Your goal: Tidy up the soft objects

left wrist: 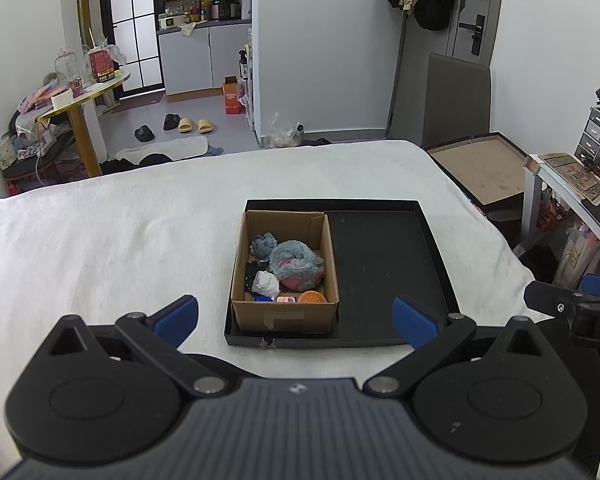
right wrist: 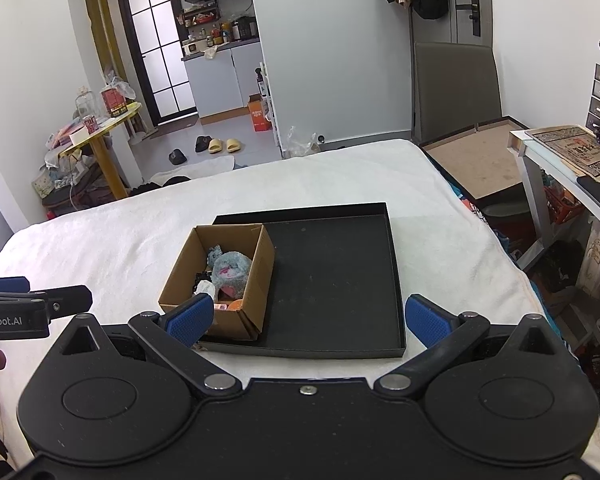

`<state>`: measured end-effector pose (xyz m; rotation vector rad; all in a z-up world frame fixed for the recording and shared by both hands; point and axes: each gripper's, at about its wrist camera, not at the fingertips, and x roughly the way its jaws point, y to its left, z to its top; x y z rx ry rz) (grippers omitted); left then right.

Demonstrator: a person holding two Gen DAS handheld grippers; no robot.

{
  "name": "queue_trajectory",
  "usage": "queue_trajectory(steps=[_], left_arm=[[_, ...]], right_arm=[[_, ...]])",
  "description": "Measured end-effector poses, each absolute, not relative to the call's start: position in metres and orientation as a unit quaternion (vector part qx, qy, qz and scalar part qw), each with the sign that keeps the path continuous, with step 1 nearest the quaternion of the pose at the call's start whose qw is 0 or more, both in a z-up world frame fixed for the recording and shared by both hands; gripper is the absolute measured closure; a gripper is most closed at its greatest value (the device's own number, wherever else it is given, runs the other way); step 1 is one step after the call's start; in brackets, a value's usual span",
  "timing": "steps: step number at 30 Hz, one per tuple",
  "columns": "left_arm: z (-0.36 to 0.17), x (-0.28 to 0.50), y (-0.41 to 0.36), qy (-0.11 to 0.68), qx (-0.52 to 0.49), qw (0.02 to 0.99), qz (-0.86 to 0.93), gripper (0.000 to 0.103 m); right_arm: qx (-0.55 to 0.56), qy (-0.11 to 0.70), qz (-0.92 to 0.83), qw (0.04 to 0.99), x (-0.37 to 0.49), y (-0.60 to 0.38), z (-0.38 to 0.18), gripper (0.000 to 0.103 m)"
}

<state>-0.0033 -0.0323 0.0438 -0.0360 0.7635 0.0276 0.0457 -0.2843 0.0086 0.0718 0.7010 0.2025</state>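
Note:
A cardboard box (left wrist: 286, 314) (right wrist: 184, 264) stands in the left part of a shallow black tray (left wrist: 384, 256) (right wrist: 336, 272) on a white-covered bed. Inside the box lie a grey-and-pink plush toy (left wrist: 298, 262) (right wrist: 231, 266), a smaller blue-grey plush (left wrist: 263, 245), a white crumpled piece (left wrist: 266, 282), an orange round piece (left wrist: 313, 298) and some dark items. My left gripper (left wrist: 296, 320) hovers open just in front of the tray, nothing between its blue pads. My right gripper (right wrist: 308, 318) is open too, in front of the tray, its left pad overlapping the box's near corner in view.
The white bed cover (left wrist: 100, 248) stretches left of the tray. A brown-lined open box (left wrist: 480, 164) and a desk (right wrist: 560, 152) crowd the bed's right side. A yellow round table (left wrist: 88, 92) and slippers (left wrist: 194, 125) lie beyond the far edge.

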Motion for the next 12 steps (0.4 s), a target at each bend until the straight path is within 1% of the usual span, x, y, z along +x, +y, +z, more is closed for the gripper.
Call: queue_trajectory(steps=[12], left_arm=[[0.0436,-0.0077,-0.0315,0.366,-0.019,0.931,0.004,0.0]], right_arm=[[0.031,0.348,0.1,0.932,0.0491,-0.2843,0.0068,0.0]])
